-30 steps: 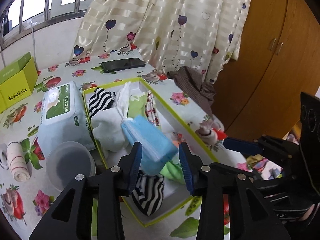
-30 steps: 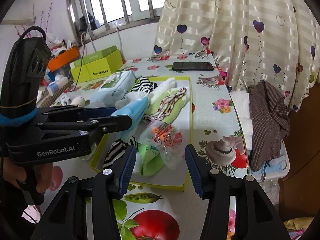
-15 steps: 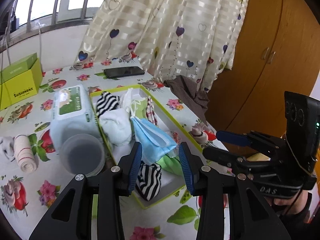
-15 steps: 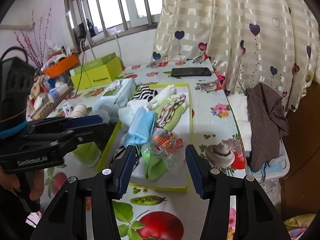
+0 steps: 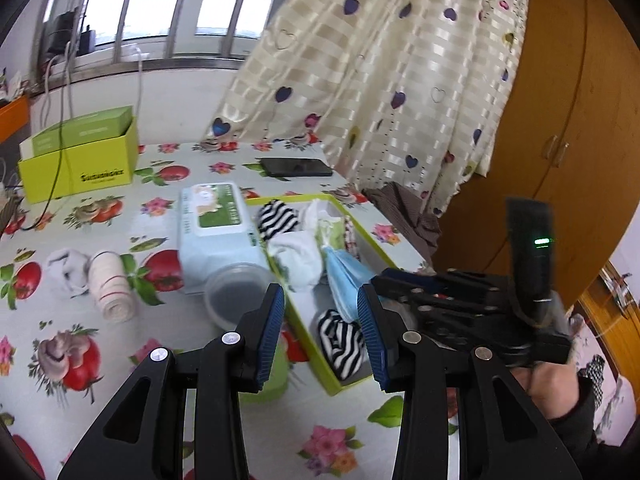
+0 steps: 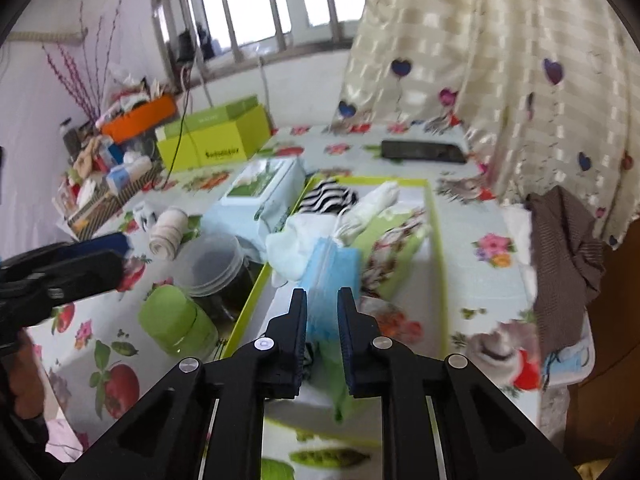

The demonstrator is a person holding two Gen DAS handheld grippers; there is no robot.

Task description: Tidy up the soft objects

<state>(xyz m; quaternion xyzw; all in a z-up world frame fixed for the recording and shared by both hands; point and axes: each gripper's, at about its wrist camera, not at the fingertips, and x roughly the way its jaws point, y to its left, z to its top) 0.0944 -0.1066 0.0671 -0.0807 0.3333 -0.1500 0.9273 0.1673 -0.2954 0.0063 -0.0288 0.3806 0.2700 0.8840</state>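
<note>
Over the green tray [image 6: 439, 240], the right gripper [image 6: 322, 312] has just been closing its fingers onto the blue mask [image 6: 334, 264], which lies among socks in the tray, probably to reposition it. Left gripper [image 5: 320, 320] hangs back, fingers apart, empty.

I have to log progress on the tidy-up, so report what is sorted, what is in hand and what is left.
Done: striped socks, a white cloth and other soft pieces lie in the green-edged box.
In hand: the right gripper has just been closing on the blue face masks in the box; the left gripper is open and holds nothing.
Left: a rolled cloth and a white rag lie on the table.
</note>
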